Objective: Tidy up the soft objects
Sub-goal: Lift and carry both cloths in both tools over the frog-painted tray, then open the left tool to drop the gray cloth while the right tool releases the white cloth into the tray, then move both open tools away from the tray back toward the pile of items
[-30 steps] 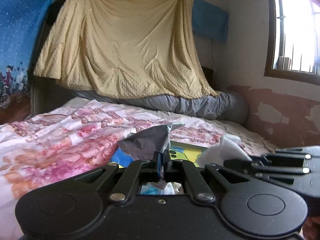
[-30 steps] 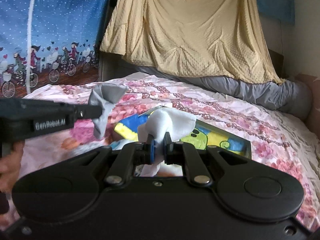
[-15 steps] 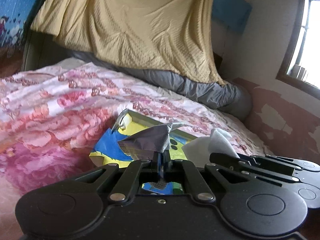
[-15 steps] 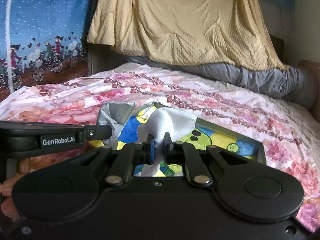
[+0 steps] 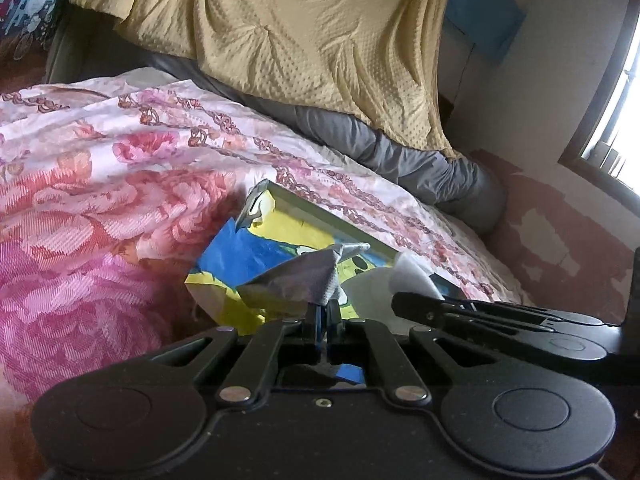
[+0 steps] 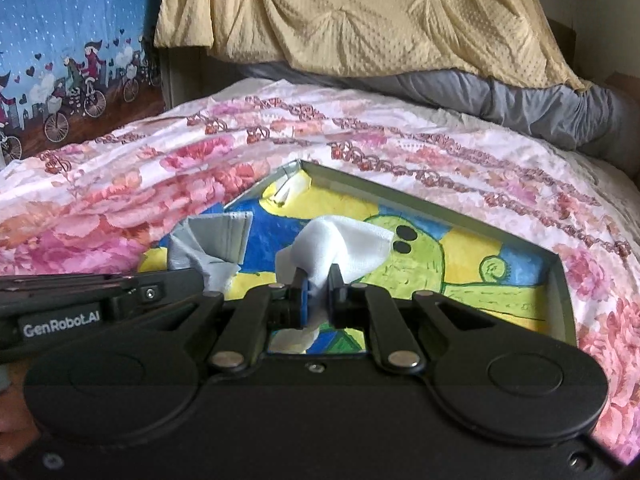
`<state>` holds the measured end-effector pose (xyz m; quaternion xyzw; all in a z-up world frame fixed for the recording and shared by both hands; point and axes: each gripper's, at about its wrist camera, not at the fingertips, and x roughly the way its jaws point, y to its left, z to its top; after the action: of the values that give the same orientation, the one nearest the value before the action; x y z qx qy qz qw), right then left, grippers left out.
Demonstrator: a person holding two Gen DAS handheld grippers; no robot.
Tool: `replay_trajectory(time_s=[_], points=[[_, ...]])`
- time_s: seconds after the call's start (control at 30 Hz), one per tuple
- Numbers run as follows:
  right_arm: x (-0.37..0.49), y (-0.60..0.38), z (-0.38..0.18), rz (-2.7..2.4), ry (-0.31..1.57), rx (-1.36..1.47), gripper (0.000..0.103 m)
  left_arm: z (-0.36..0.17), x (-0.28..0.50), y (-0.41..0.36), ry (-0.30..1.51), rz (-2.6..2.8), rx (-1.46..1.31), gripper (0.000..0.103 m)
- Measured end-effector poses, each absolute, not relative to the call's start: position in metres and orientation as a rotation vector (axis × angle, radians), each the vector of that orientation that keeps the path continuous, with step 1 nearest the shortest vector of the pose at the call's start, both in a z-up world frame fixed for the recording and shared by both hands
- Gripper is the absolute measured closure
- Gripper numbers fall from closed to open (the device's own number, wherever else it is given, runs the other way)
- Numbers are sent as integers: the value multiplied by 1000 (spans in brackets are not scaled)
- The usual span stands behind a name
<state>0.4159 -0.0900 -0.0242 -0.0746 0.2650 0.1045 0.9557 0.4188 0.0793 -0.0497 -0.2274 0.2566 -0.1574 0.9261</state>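
We see our right gripper in matte black, with blue finger pads and silver pivot rivets. Our left gripper matches it. White "GenRobot.AI" lettering marks its side.

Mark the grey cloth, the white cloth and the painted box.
grey cloth (image 5: 296, 280): left wrist view, bunched middle.
white cloth (image 6: 340, 244): right wrist view, puffed top.
painted box (image 6: 562, 292): right wrist view, right wall.

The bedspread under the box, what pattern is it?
Pink and red flowers on white bedspread, clearest in the right wrist view.
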Motion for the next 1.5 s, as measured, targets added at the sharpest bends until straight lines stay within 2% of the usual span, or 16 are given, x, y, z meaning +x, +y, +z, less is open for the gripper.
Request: replay_trajectory(time_s=[0.37,0.47,0.53,0.73,0.8,0.9,1.17,1.27,1.4,1.5], points=[[431,-85,-29,214,602,-164,96,-52,419,76,538,-336,-440,98],[434,-85,-32,210,609,-169,95,-53,420,76,549,-333,-440,88],[433,-88,-32,209,612,-168,92,-54,421,77,557,-340,-457,86],[430,-93,-28,193,610,-169,77,-54,419,80,555,-342,-479,79],[428,-94,-25,188,599,-172,68,-54,418,81,554,-340,-484,68],[424,-97,-19,178,580,-176,61,-54,416,83,546,-325,-504,54],[404,-115,-6,162,542,-160,40,-54,409,85,534,-313,-520,45],[393,-126,-1,166,525,-144,37,-52,402,84,514,-314,-499,42],[376,-143,6,170,491,-119,22,-48,390,79,483,-308,-481,37],[362,-156,10,177,461,-100,19,-41,379,74,440,-290,-447,31]])
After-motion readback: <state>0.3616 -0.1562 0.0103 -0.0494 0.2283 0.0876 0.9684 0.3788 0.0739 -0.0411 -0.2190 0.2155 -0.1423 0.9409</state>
